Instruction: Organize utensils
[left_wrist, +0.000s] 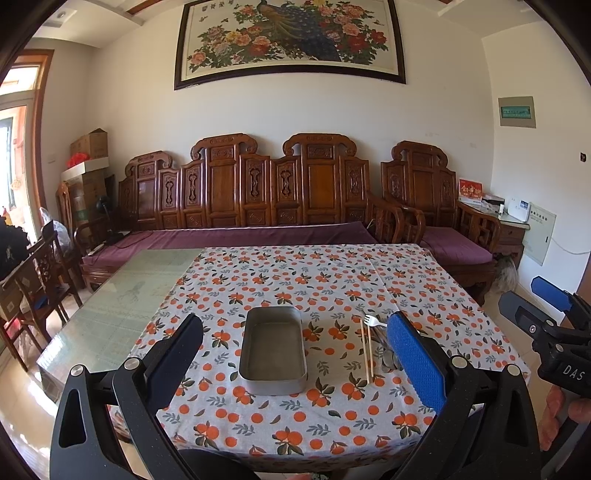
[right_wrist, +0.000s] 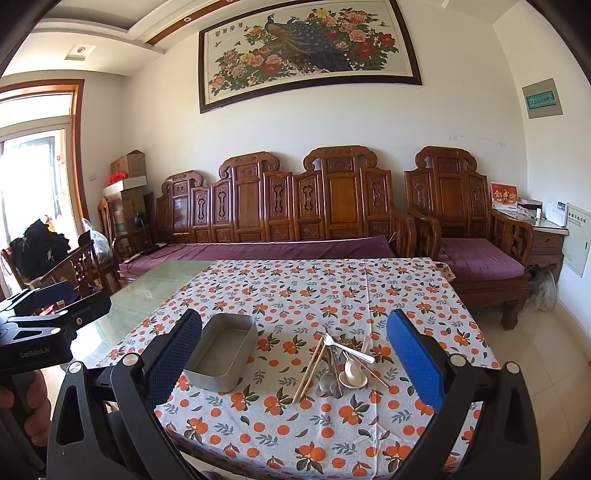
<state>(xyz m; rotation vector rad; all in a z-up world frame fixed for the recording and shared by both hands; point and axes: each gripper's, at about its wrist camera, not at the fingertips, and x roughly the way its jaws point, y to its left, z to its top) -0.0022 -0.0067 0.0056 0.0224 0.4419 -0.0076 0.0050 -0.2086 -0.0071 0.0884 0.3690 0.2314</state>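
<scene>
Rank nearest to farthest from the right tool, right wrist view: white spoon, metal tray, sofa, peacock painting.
From the right tool, open over the table's near edge:
1. white spoon, in the utensil pile between the fingers, right of centre.
2. metal tray, empty, just beyond the left finger.
3. sofa, behind the table.
4. peacock painting, on the wall above the sofa.

wall: framed peacock painting (left_wrist: 290, 38) | seating: carved wooden sofa (right_wrist: 280, 206), purple cushion (right_wrist: 258, 251), armchair (right_wrist: 476, 236) | table: orange-print cloth (left_wrist: 295, 280), bare glass (left_wrist: 129, 295) at left | corner: cardboard boxes (left_wrist: 88, 162)
</scene>
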